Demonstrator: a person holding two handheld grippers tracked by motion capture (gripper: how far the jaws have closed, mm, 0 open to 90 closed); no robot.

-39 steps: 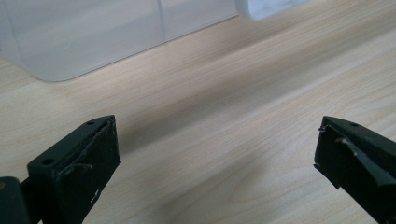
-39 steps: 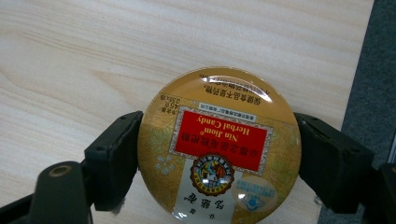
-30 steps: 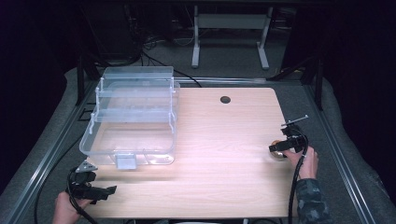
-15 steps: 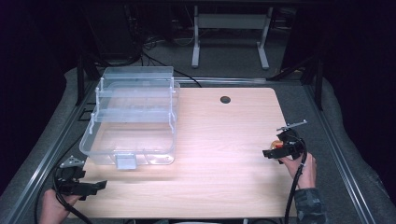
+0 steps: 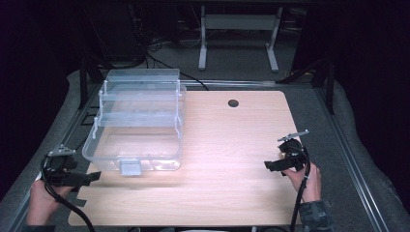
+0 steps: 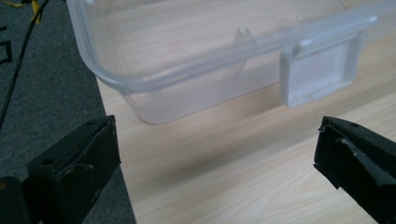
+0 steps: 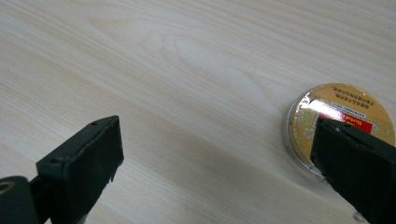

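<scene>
While the left hand-held gripper (image 6: pixel 215 154) gapes empty before the clear plastic tiered box (image 6: pixel 201 56) on the pale wooden counter (image 7: pixel 187 70), the right hand-held gripper (image 7: pixel 219 163) hangs open beside a round gold-labelled tin (image 7: pixel 338 116).

Wooden table (image 5: pixel 222 145), round grommet hole (image 5: pixel 233 103) at far edge; metal stand (image 5: pixel 238 29) behind.

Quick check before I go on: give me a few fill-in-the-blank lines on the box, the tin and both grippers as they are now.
1. The clear plastic box stands on the wooden table with its tiers folded ____.
2. The jaws of the left gripper stand ____, near the box's front latch.
3. The round gold tin lies flat by one jaw of the ____ gripper.
4. That gripper holds ____.

Missing words: open; open; right; nothing
</scene>
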